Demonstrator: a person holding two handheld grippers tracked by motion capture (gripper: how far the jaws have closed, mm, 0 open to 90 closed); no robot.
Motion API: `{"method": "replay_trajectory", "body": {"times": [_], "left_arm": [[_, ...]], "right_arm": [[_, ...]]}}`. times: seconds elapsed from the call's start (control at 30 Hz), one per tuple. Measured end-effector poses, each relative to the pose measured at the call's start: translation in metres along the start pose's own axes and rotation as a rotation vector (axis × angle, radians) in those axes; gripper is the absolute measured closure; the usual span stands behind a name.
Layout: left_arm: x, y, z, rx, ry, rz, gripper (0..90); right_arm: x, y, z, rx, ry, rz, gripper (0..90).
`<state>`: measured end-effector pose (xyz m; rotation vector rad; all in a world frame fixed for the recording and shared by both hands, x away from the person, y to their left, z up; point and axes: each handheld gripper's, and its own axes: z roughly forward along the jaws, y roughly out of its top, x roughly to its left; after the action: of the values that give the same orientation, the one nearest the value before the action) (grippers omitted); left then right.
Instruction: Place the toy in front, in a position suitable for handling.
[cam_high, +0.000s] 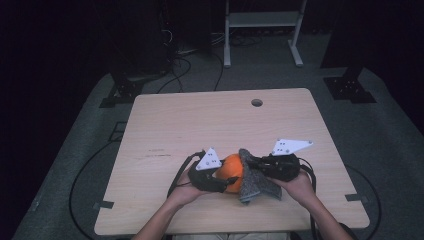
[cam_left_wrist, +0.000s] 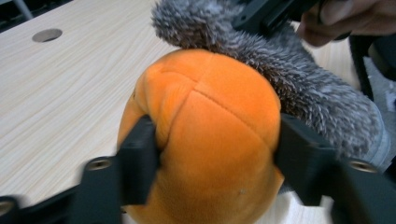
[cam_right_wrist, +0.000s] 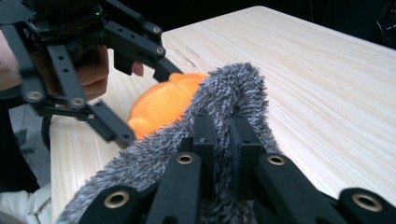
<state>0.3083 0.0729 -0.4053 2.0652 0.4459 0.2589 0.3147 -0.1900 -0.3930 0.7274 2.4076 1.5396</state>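
An orange plush ball (cam_high: 231, 170) lies near the table's front edge, partly wrapped by a grey fuzzy cloth (cam_high: 253, 181) on its right side. My left gripper (cam_high: 226, 176) comes in from the left. In the left gripper view its jaws press into both sides of the orange plush ball (cam_left_wrist: 215, 135), denting it, with the grey fuzzy cloth (cam_left_wrist: 303, 84) draped behind. My right gripper (cam_high: 254, 161) comes in from the right, and its jaws (cam_right_wrist: 223, 126) pinch a raised fold of the grey fuzzy cloth (cam_right_wrist: 233, 86). Beyond that fold sit the ball (cam_right_wrist: 161, 102) and the left gripper (cam_right_wrist: 149, 106).
The light wooden table (cam_high: 200, 120) has a round cable hole (cam_high: 256, 102) near its far edge. On the grey floor behind it stand a white metal frame (cam_high: 260, 20), black stand bases (cam_high: 349, 87) and loose cables (cam_high: 180, 65). A hand holds each gripper.
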Motion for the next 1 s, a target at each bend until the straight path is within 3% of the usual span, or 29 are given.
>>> {"method": "replay_trajectory", "body": {"times": [0.03, 0.07, 0.13, 0.2, 0.27, 0.3, 0.37, 0.4, 0.47, 0.53, 0.6, 0.73, 0.77, 0.9, 1.0], "left_arm": [[0.007, -0.002, -0.003, -0.038, -0.013, -0.003, 22.2], [0.01, -0.004, -0.005, -0.043, -0.004, 0.009, 18.8], [0.019, -0.011, -0.005, -0.046, -0.013, 0.032, 11.9], [0.027, -0.019, -0.001, -0.021, -0.035, 0.051, 10.4], [0.032, -0.024, 0.006, -0.016, -0.082, 0.053, 9.1], [0.032, -0.024, 0.006, -0.016, -0.082, 0.053, 9.2], [0.037, -0.028, 0.013, -0.039, -0.158, 0.033, 12.5], [0.037, -0.028, 0.015, -0.039, -0.158, 0.031, 13.9], [0.032, -0.029, 0.013, -0.07, -0.104, 0.07, 30.8], [0.033, -0.031, 0.011, -0.086, -0.097, 0.042, 40.9], [0.035, -0.034, 0.01, -0.091, -0.103, 0.019, 42.3], [0.031, -0.031, 0.007, -0.093, -0.105, 0.034, 43.0], [0.029, -0.028, 0.005, -0.092, -0.109, 0.024, 43.7], [0.031, -0.022, -0.001, -0.079, -0.098, 0.002, 44.1], [0.031, -0.023, -0.003, -0.066, -0.106, -0.001, 44.3]], "right_arm": [[-0.005, -0.005, -0.002, 0.001, -0.006, 0.011, 82.7], [-0.007, -0.006, -0.003, -0.003, -0.013, 0.012, 82.8], [-0.011, -0.009, -0.005, -0.011, -0.006, 0.023, 82.7], [-0.013, -0.01, -0.006, -0.015, 0.003, 0.021, 82.7], [-0.014, -0.011, -0.007, -0.013, 0.001, 0.009, 82.7], [-0.014, -0.011, -0.007, -0.013, 0.001, 0.009, 82.7], [-0.018, -0.011, -0.006, -0.014, -0.007, 0.012, 82.6], [-0.019, -0.011, -0.006, -0.015, -0.008, 0.016, 82.6], [-0.02, -0.012, -0.006, -0.018, -0.019, 0.015, 82.6], [-0.023, -0.013, -0.007, -0.023, -0.023, 0.021, 82.6], [-0.027, -0.018, -0.008, -0.013, -0.036, 0.037, 82.6], [-0.031, -0.03, -0.011, 0.008, -0.046, 0.064, 82.6], [-0.028, -0.03, -0.02, -0.001, -0.048, 0.06, 82.7], [-0.012, -0.016, -0.038, -0.039, -0.032, -0.003, 82.7], [-0.002, -0.004, -0.04, -0.057, -0.019, -0.052, 82.6]]}}
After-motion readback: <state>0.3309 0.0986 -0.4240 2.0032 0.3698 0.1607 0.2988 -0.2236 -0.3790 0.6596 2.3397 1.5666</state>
